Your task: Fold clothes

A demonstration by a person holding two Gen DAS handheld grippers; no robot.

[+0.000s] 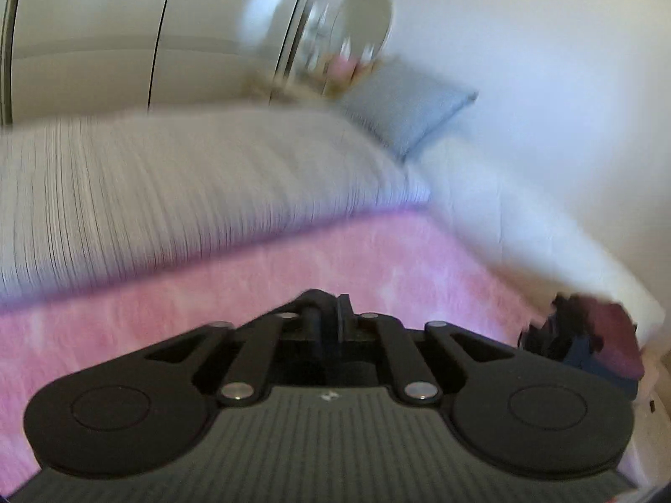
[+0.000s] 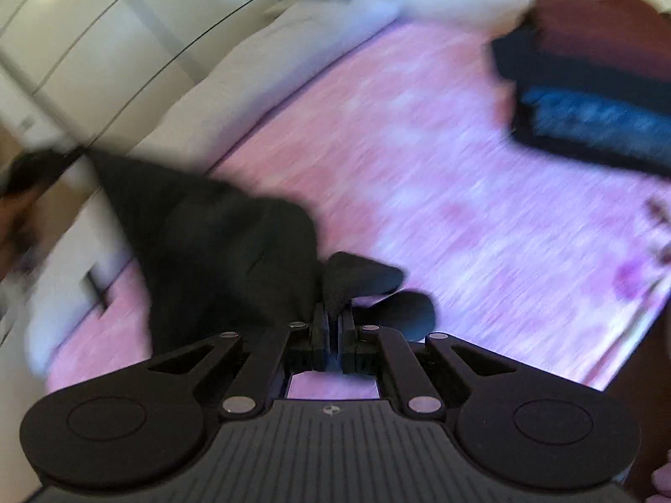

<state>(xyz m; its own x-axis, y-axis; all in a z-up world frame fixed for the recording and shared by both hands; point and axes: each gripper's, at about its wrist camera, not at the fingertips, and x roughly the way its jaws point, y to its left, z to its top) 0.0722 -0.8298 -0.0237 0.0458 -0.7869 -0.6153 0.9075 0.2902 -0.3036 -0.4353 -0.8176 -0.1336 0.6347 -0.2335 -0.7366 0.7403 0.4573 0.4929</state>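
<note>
The right gripper (image 2: 334, 327) is clenched on a dark grey garment (image 2: 218, 251): its fingers (image 2: 319, 327) stand almost together with a fold of the cloth pinched between them. From the grip the garment spreads up and to the left, above a pink fleece blanket (image 2: 419, 176), and its far corner reaches the blurred left gripper (image 2: 37, 172) at the left edge of the right wrist view.

In the left wrist view the left gripper's fingers (image 1: 344, 314) stand close together with a narrow gap. Something dark shows at the tips, but motion blur hides whether cloth is gripped there, so the state of this grip cannot be told.

No container is in view. A stack of folded clothes (image 2: 587, 96) lies on the blanket at its far right; a maroon piece is on top, with dark blue and black pieces under it.

The pink blanket covers the near part of a bed. Beyond its edge lies a ribbed pale grey bedspread (image 1: 188, 184), and a light blue pillow (image 1: 411, 105) leans at the head end beside a white wall (image 1: 545, 63). White wardrobe doors (image 1: 105, 33) stand behind the bed. Both views are smeared by motion
</note>
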